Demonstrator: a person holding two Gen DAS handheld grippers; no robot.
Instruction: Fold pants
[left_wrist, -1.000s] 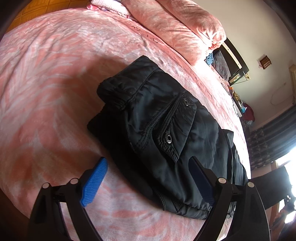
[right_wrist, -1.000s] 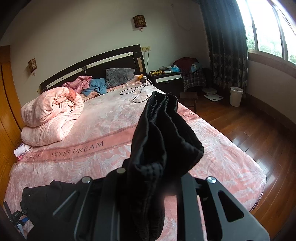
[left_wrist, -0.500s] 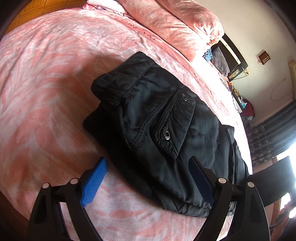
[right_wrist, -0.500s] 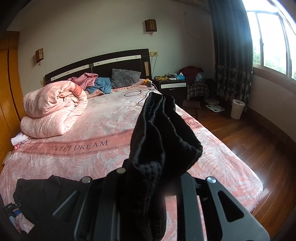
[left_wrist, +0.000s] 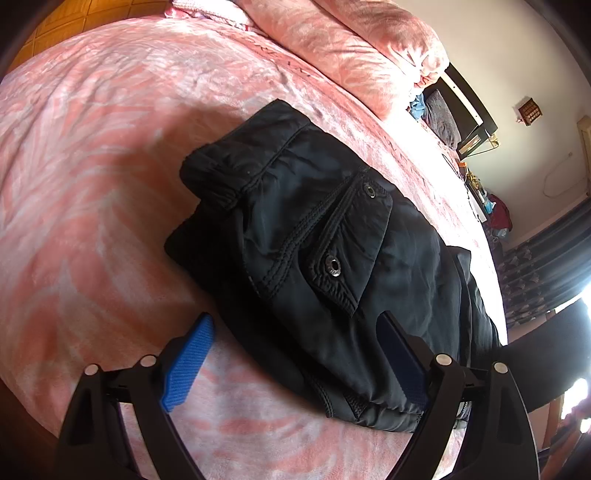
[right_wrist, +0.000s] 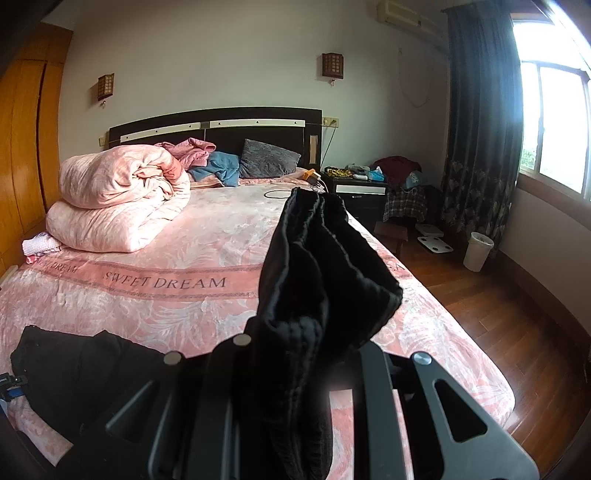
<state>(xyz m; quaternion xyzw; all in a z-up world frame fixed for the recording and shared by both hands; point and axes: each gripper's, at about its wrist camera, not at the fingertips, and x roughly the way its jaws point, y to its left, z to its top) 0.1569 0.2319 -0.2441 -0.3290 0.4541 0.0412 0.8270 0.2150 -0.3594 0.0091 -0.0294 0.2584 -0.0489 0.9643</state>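
Observation:
Black cargo pants (left_wrist: 332, 258) lie partly folded on the pink bedspread (left_wrist: 92, 155), a snap-flap pocket facing up. My left gripper (left_wrist: 295, 339) hovers open just over their near edge, its blue pads (left_wrist: 188, 362) apart, one on each side of the fabric's corner without pressing it. In the right wrist view my right gripper (right_wrist: 295, 369) is shut on a bunched end of the black pants (right_wrist: 317, 273), which stands up from between the jaws. The rest of the pants (right_wrist: 74, 369) rests on the bed at lower left, with the left gripper's blue tip (right_wrist: 9, 387) at the edge.
A rolled pink duvet (right_wrist: 118, 199) sits at the bed's far left, with pillows and clothes by the dark headboard (right_wrist: 221, 125). A cable (right_wrist: 277, 194) lies on the bed. To the right are a nightstand (right_wrist: 360, 188), wooden floor (right_wrist: 517, 314) and a white bin (right_wrist: 477, 251).
The right gripper has swung and rolled with the bunched fabric in it, so the room now sits more level in its view. The left gripper has stayed over the pants.

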